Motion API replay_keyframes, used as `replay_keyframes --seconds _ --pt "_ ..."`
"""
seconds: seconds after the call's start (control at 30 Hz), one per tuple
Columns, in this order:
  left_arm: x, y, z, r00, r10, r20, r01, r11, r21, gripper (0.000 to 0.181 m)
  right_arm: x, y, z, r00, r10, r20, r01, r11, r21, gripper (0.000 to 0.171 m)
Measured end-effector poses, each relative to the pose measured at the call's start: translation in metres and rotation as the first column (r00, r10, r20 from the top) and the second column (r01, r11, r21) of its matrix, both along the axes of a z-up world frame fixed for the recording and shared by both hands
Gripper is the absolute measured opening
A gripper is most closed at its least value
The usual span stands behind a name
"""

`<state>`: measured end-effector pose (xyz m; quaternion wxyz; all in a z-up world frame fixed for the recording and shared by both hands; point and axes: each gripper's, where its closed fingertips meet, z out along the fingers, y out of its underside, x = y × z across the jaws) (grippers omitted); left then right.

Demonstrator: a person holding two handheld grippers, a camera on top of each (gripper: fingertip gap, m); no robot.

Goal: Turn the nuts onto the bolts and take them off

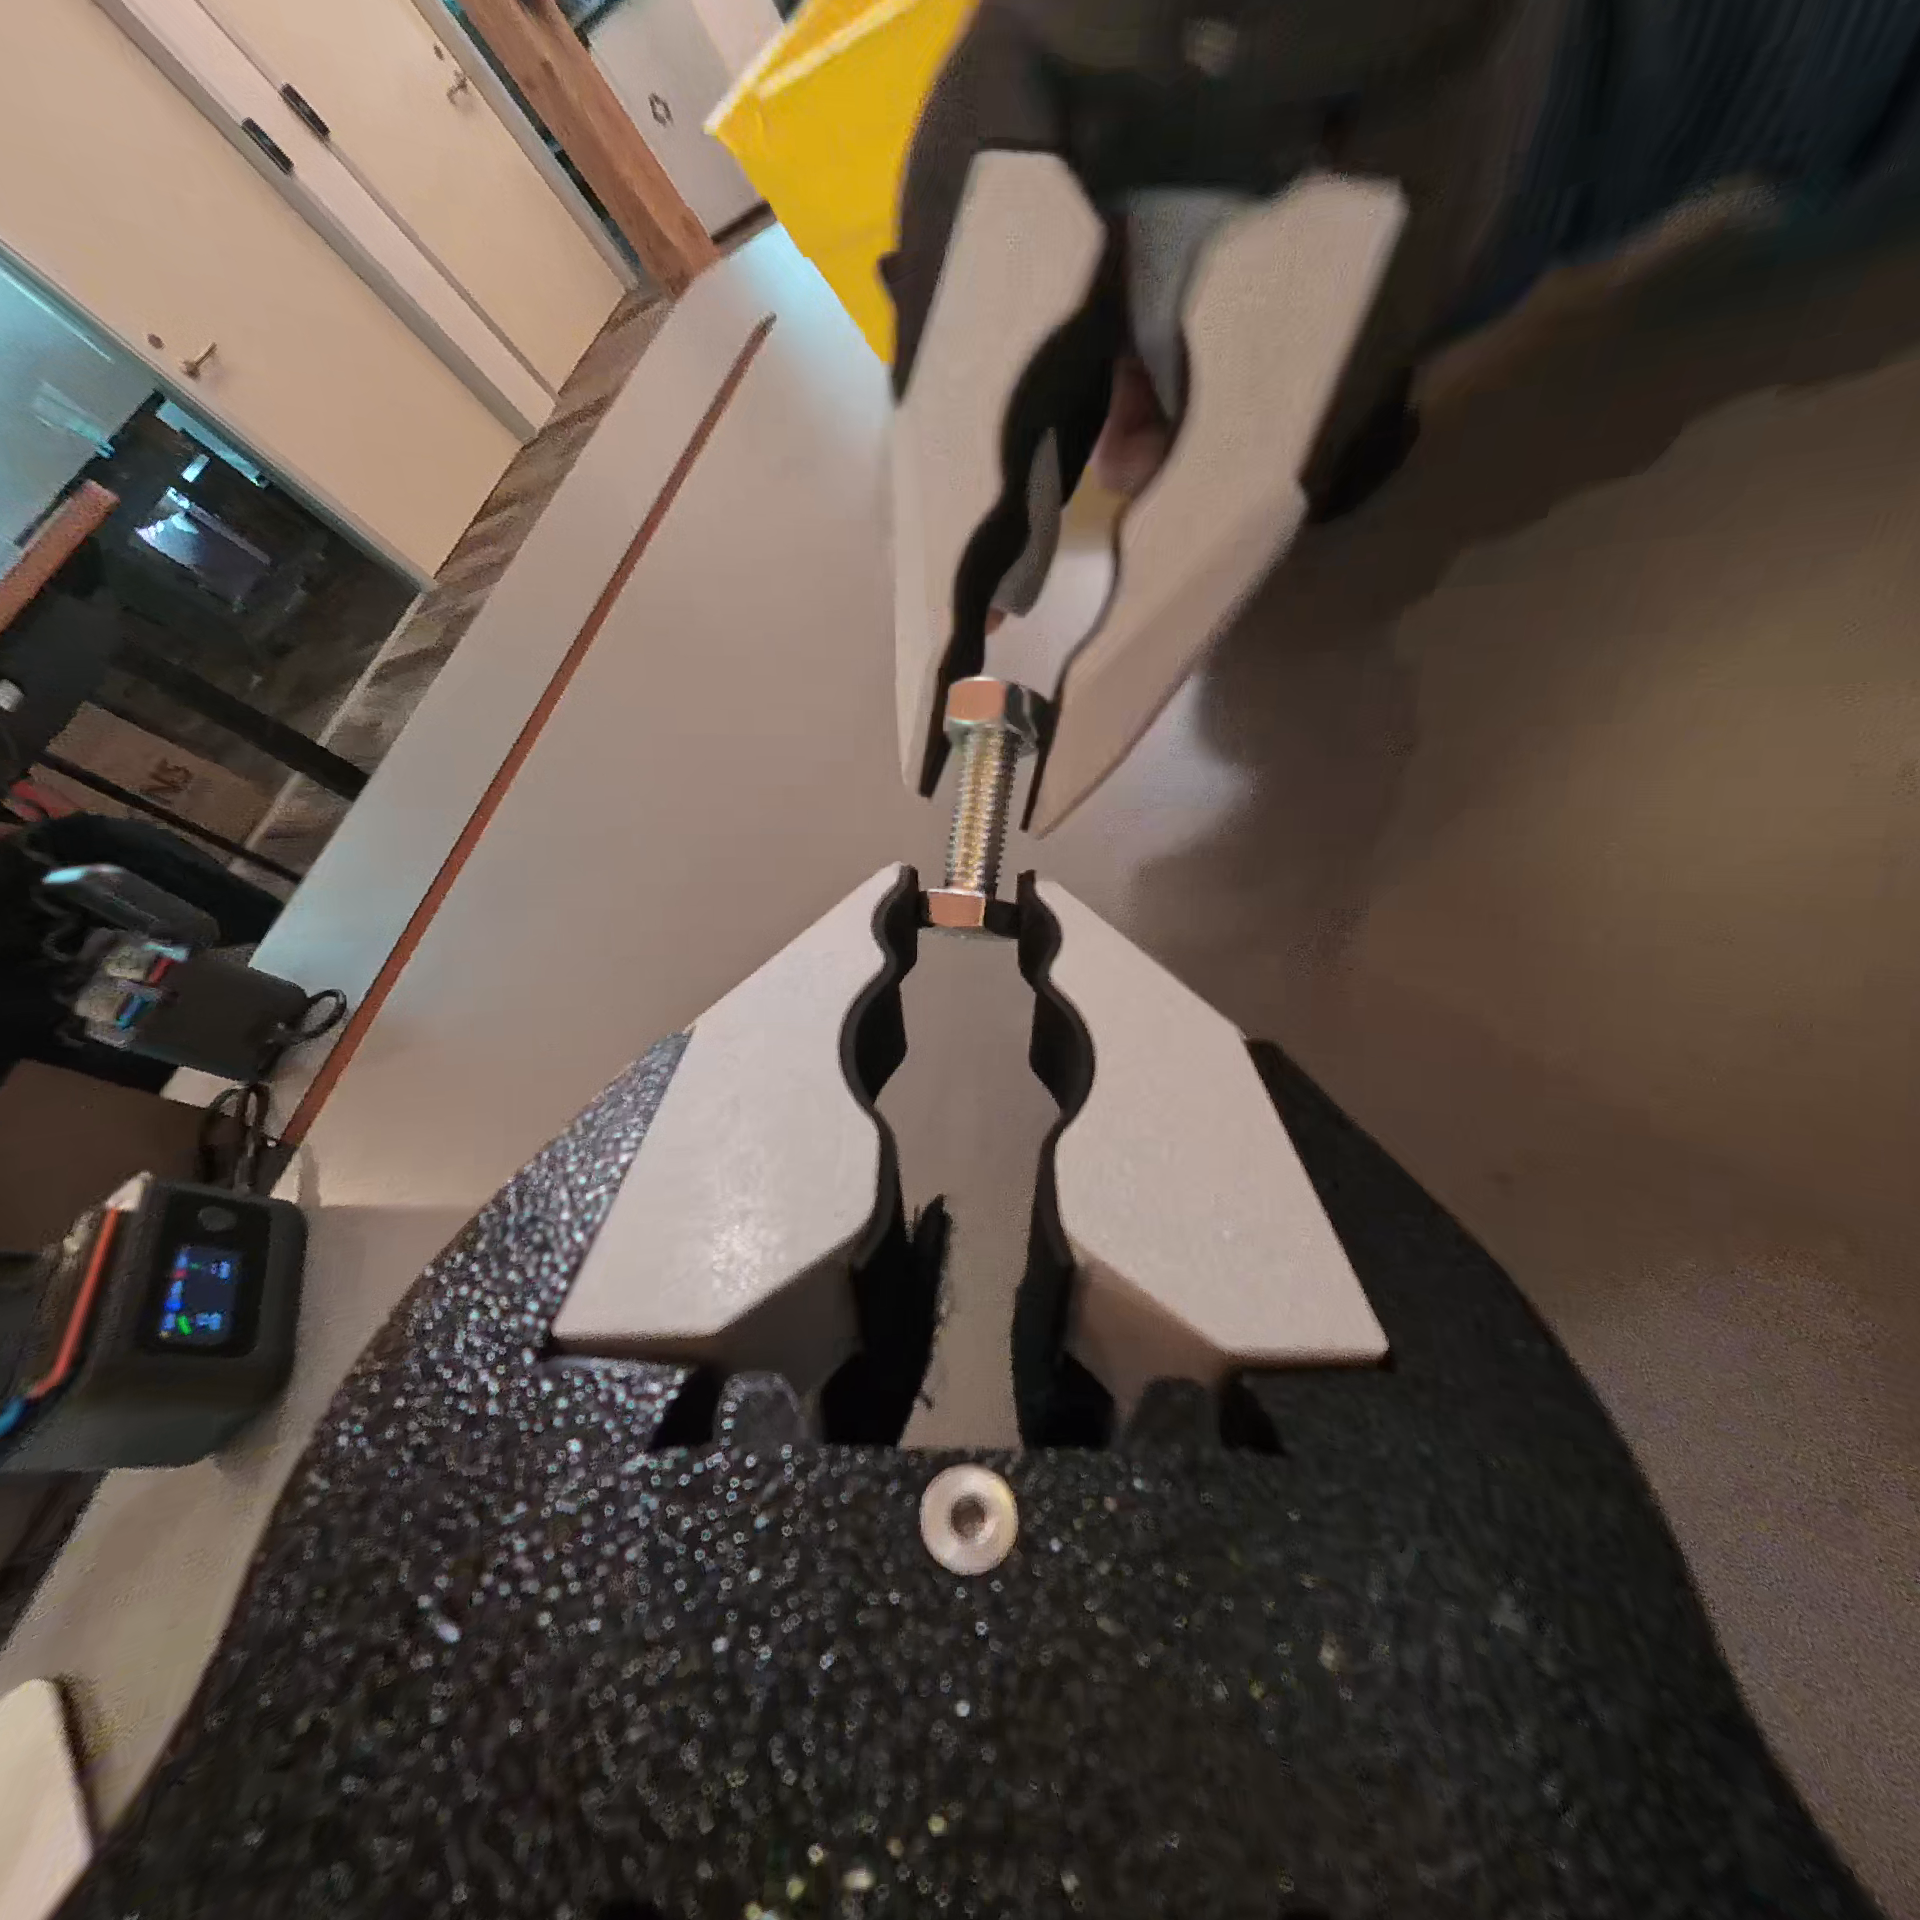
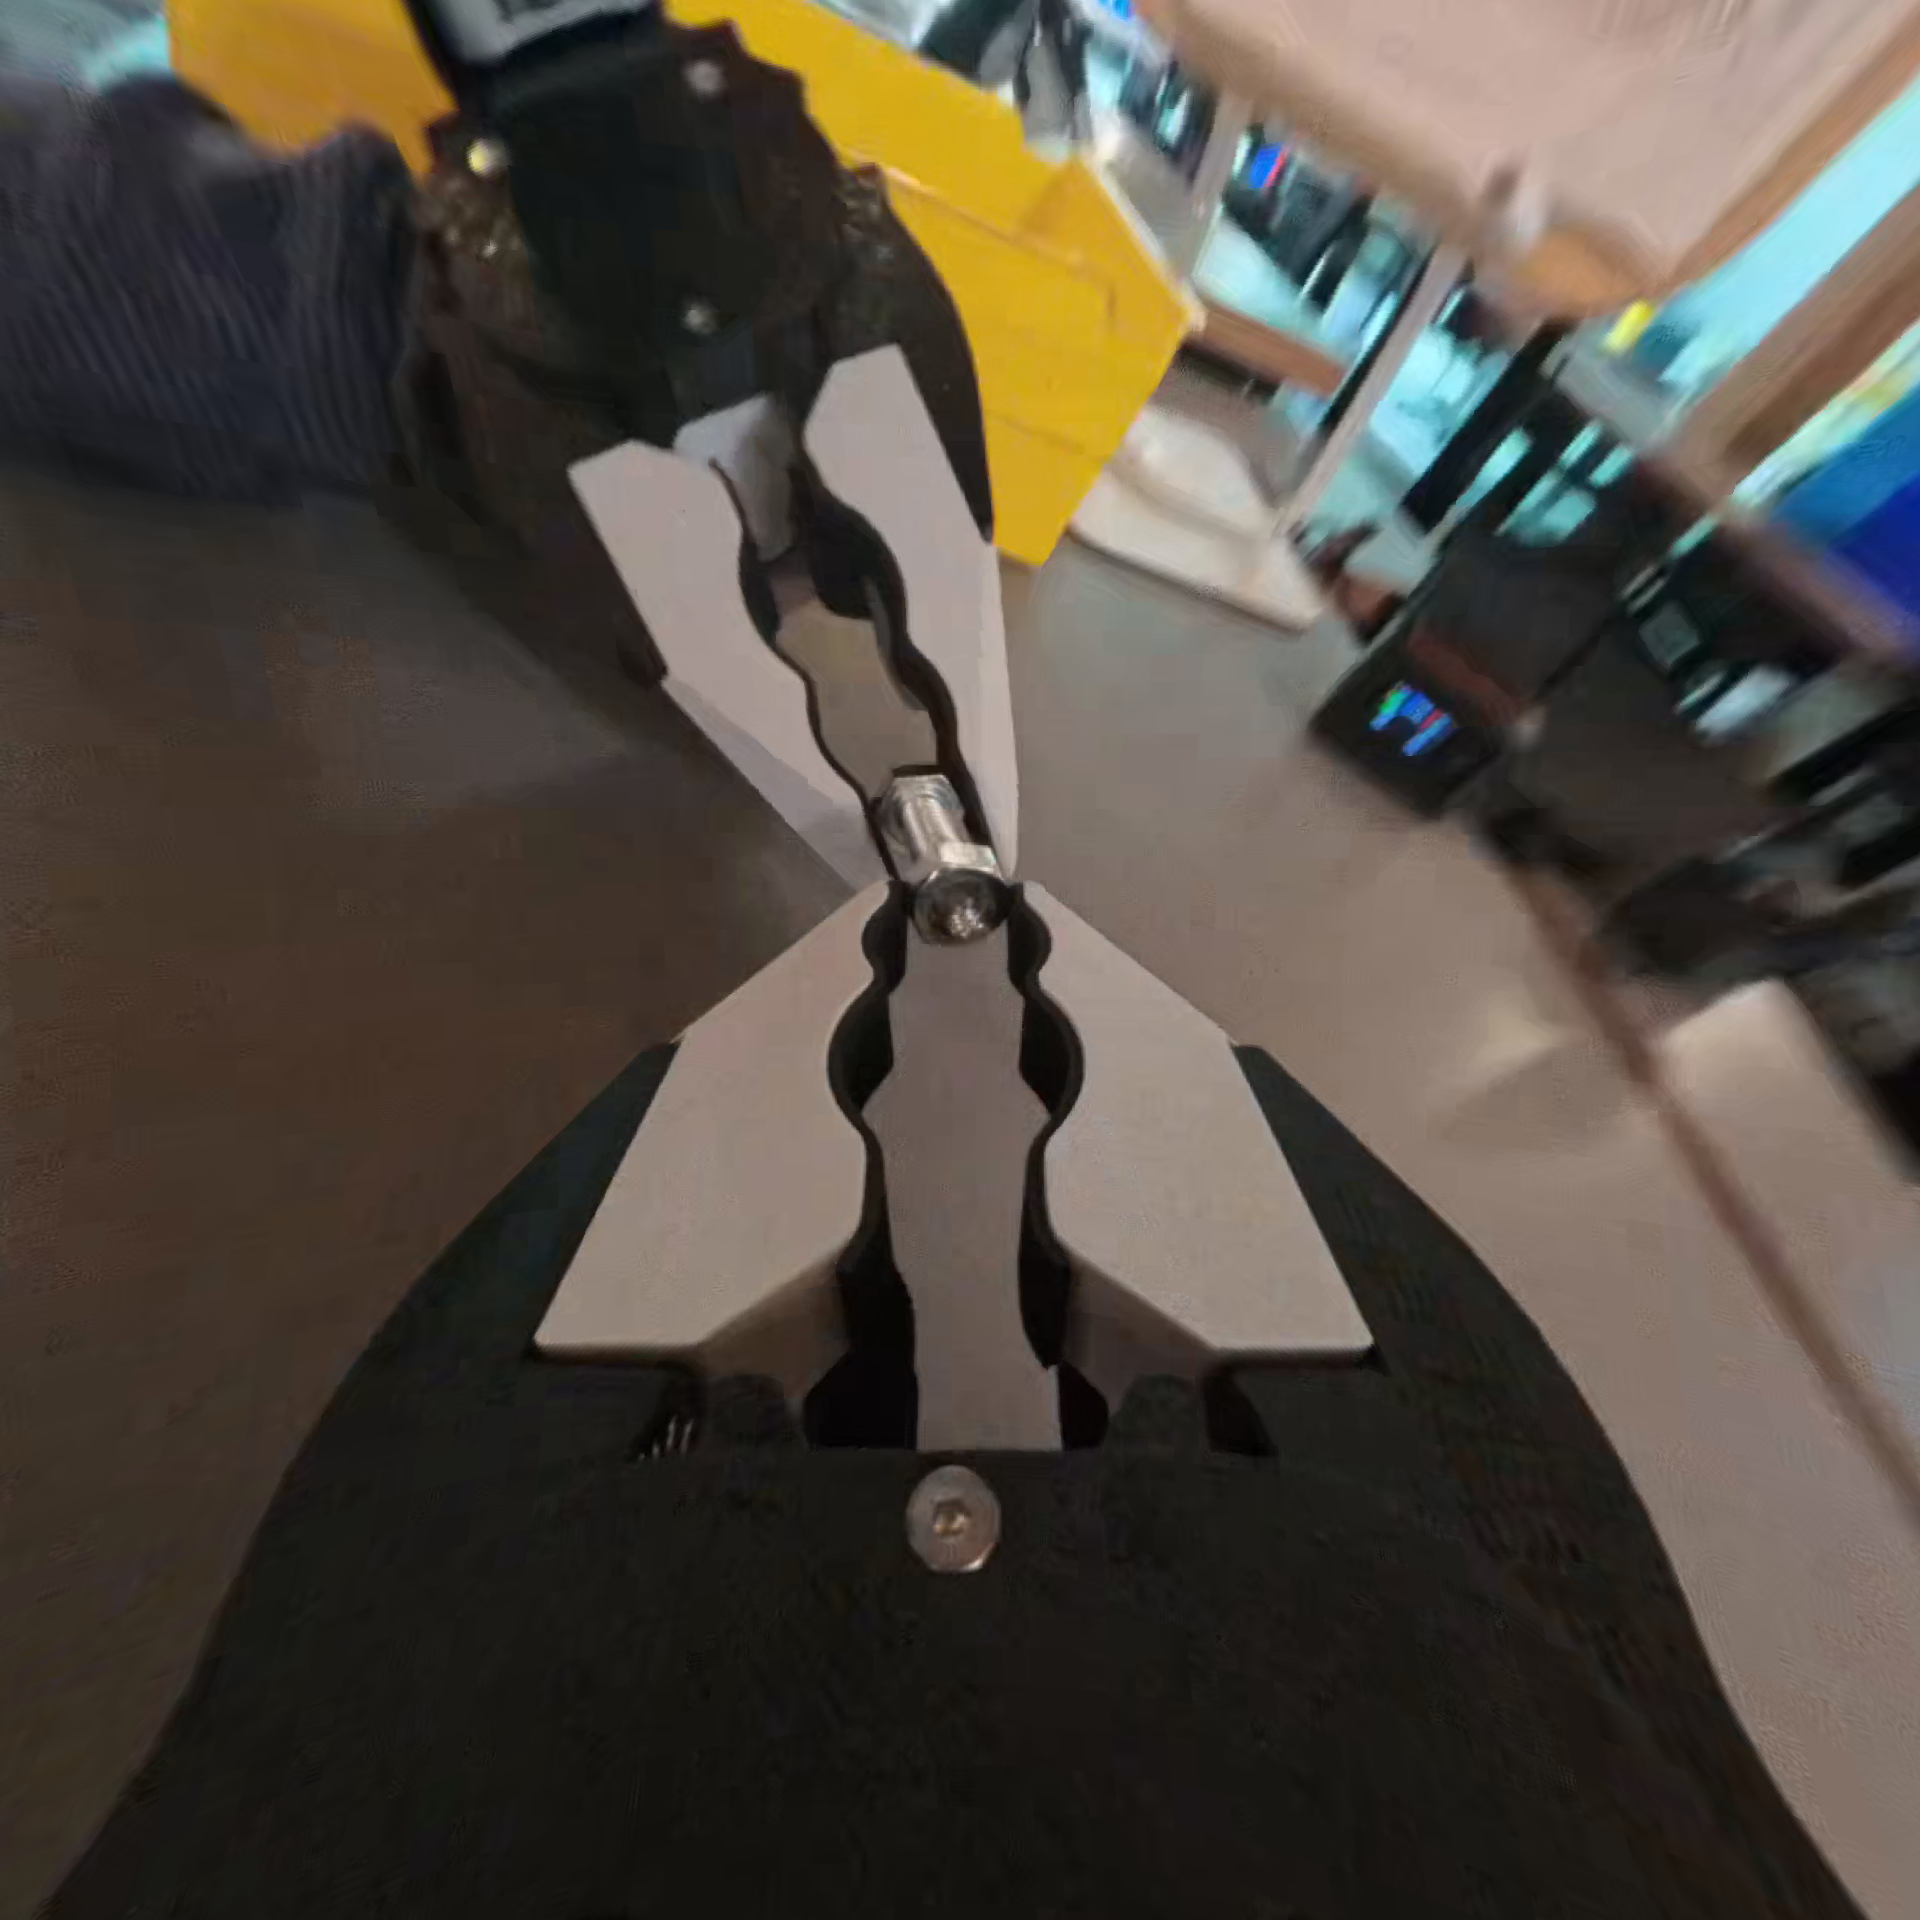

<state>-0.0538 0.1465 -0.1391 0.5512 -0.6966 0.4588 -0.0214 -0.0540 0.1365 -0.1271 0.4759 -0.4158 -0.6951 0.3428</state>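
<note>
The pale desk (image 1: 644,665) fills most of both views, running off toward cream cupboards (image 1: 343,208) at 11 o'clock in the left wrist view. A yellow bin (image 2: 1049,312) sits on it at 12 o'clock in the right wrist view, behind the far gripper. A small dark device with a lit screen (image 1: 197,1299) rests at the desk's edge at 9 o'clock in the left wrist view.

The two grippers meet tip to tip above the desk. The left gripper (image 1: 971,896) reaches up from 6 o'clock in its own view, its jaws narrow and clamped on a small hexagonal nut (image 1: 958,908). The right gripper (image 1: 977,769) comes down from 12 o'clock in that same view, its jaws narrow and pinching the head end of a silvery bolt (image 1: 977,800).

The bolt spans the gap between the two sets of jaws, its threaded shaft bare between head and nut, and its lower end enters the nut. In the right wrist view the bolt is seen nearly end-on at the picture's centre, slanting toward 11 o'clock, with motion blur around it.
</note>
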Motion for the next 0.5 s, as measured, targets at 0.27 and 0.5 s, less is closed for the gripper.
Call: replay_keyframes --seconds 0.27,0.5 --pt "0.001 -0.020 0.003 0.877 0.105 0.468 0.162 0.854 -0.494 0.017 -0.012 0.001 0.004 0.988 -0.011 -0.153 0.137 0.514 0.847 0.017" --pt "-0.001 -0.017 0.023 0.757 0.099 0.646 0.267 0.855 -0.444 0.016 -0.006 -0.008 0.010 0.983 -0.076 -0.170 0.167 0.763 0.624 0.033"
